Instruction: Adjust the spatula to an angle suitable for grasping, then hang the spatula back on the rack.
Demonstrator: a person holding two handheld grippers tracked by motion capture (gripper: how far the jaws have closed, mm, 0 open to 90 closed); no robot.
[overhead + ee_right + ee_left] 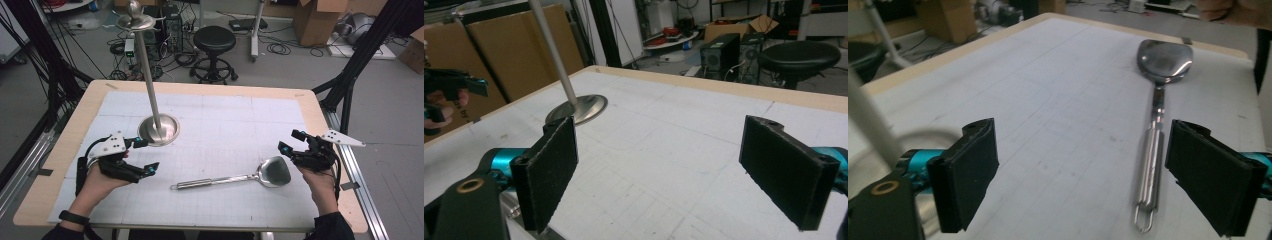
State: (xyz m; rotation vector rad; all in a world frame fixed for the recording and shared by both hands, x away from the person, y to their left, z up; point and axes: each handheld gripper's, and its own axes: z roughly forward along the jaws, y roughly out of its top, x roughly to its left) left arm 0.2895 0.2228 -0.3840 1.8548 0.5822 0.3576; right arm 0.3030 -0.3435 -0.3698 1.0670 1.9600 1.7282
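Note:
A steel serving spoon (230, 178) lies flat on the white gridded mat (225, 120), its bowl (274, 171) pointing right. A metal stand rises from a round base (159, 129) on a tall pole (150, 75) to a small dish on top (135, 20). My left gripper (149, 155) is open just below the base, left of the spoon's handle end. In the left gripper view the spoon (1155, 125) lies ahead, close to the right jaw of that gripper (1083, 170). My right gripper (289, 141) is open beside the spoon's bowl, empty (659, 160), facing the stand base (579, 109).
The mat sits on a wooden table (75, 125). On the floor beyond it are a black stool (214, 40), cardboard boxes (315, 20) and loose cables. Black frame legs (350, 75) stand at the right and left of the table.

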